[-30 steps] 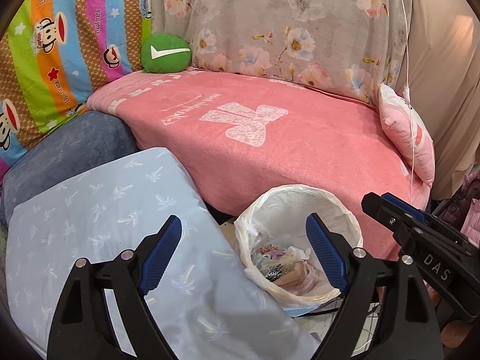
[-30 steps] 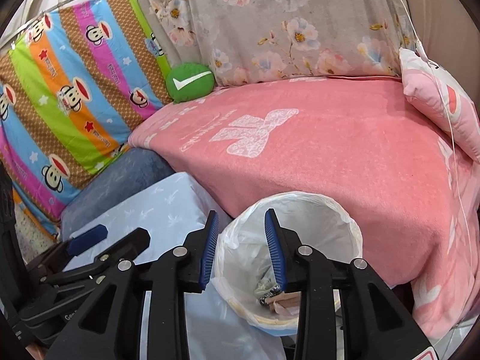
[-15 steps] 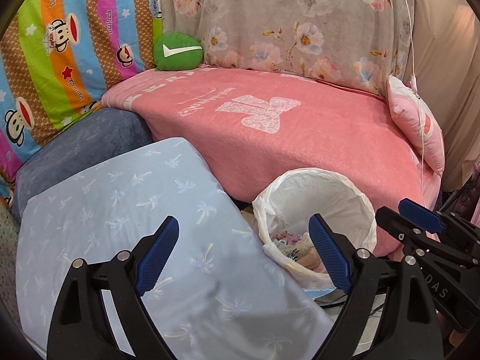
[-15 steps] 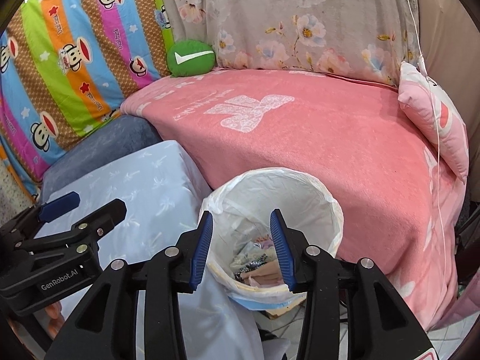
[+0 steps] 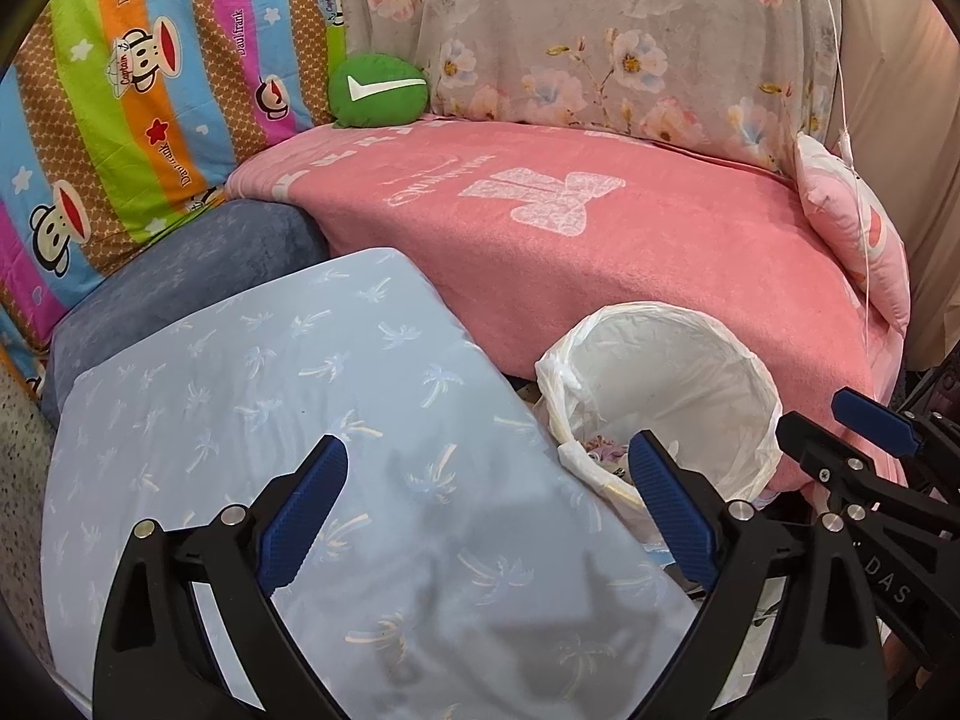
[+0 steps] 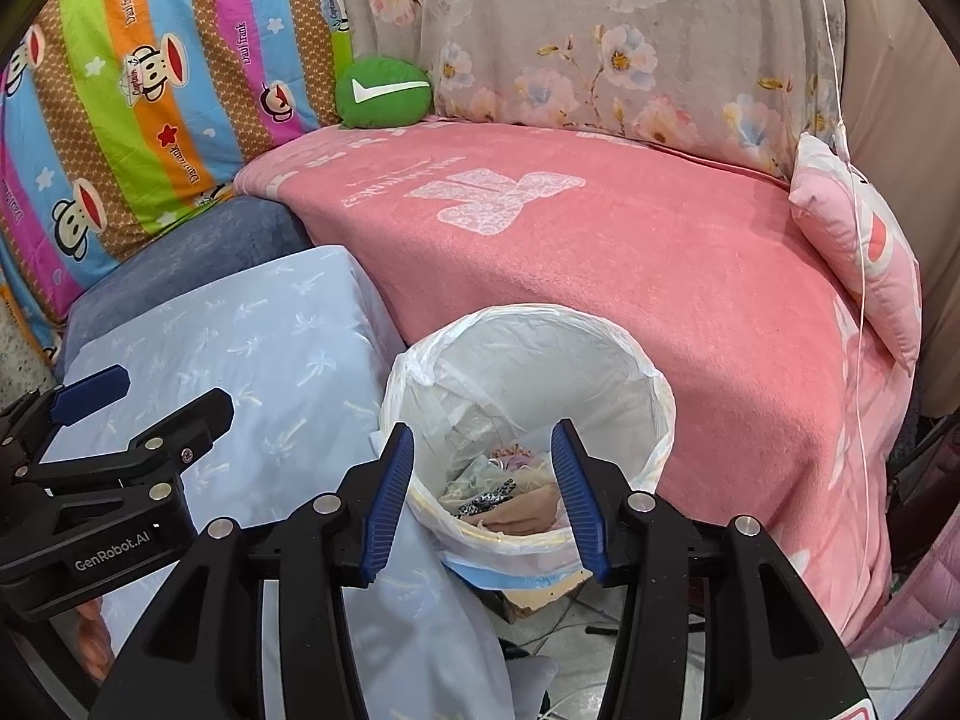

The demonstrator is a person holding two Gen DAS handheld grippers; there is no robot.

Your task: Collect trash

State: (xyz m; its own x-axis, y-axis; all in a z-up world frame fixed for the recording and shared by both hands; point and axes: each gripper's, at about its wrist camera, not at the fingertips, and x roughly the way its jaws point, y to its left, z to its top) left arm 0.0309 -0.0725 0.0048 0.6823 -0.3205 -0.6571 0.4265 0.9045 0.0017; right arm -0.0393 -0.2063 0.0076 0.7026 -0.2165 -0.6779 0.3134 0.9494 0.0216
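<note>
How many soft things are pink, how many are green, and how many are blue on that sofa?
Pink: 2, the blanket and the small pillow
Green: 1, the round cushion
Blue: 2, the light blue cushion and the dark blue cushion
Total: 5

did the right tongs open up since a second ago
Yes. The right tongs have spread wider: their blue pads sat close together over the trash bin before, and now nearly span its opening.

Thin glossy plastic bin liner (image 6: 651, 402); fuzzy matt cloth blanket (image 6: 660, 276).
</note>
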